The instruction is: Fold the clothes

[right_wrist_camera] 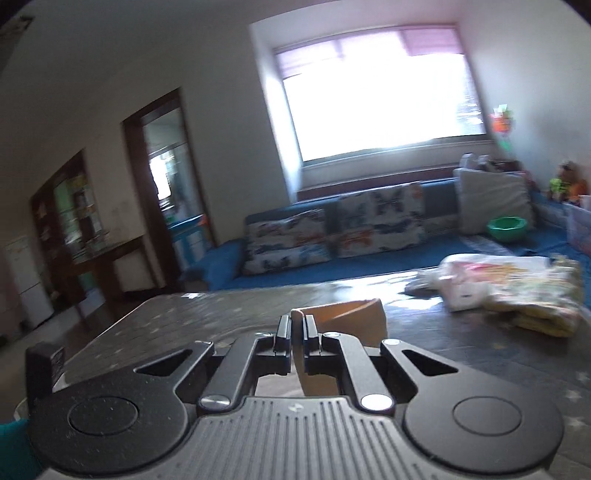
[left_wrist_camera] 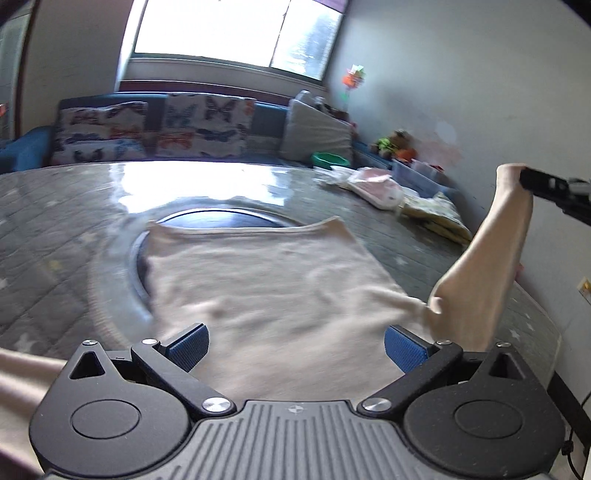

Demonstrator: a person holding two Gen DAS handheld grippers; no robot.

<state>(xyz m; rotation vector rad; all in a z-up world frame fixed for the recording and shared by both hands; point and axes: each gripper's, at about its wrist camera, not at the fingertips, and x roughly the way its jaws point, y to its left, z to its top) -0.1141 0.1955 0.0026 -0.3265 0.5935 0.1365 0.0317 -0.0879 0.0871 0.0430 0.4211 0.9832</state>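
Nearest the left wrist camera, the left claw (left_wrist_camera: 295,345) stands wide apart, its blue pads (left_wrist_camera: 188,345) gripping nothing. The beige garment (left_wrist_camera: 266,280) lies directly beneath and between those spread fingers, running from under the claw away across the worktop (left_wrist_camera: 55,221). Most of the garment rests flat, with light wrinkles near the claw; its far hem lies across a dark round inset (left_wrist_camera: 218,218) in the middle of the worktop.

To the right, one sleeve (left_wrist_camera: 484,258) of the garment is lifted off the surface and rises steeply to the right claw (left_wrist_camera: 532,182), which appears at the picture's right edge with the sleeve's end in its tip. In the right wrist view the right claw (right_wrist_camera: 296,328) is clamped together on that beige sleeve (right_wrist_camera: 354,317): a thin fold of cloth passes between the nearly touching fingers, the cuff opening shows just past the fingertips, and more cloth hangs below the claw.

Farther back on the right side of the worktop sits a pile of other laundry (right_wrist_camera: 517,291), pale and yellow-patterned, well apart from the beige garment. Beyond the worktop stands a blue sofa (right_wrist_camera: 295,273) with butterfly-print cushions (left_wrist_camera: 203,125), a grey cushion (left_wrist_camera: 317,129) and a green bowl (right_wrist_camera: 506,226). A bright window (left_wrist_camera: 236,29) fills the far wall above the sofa.
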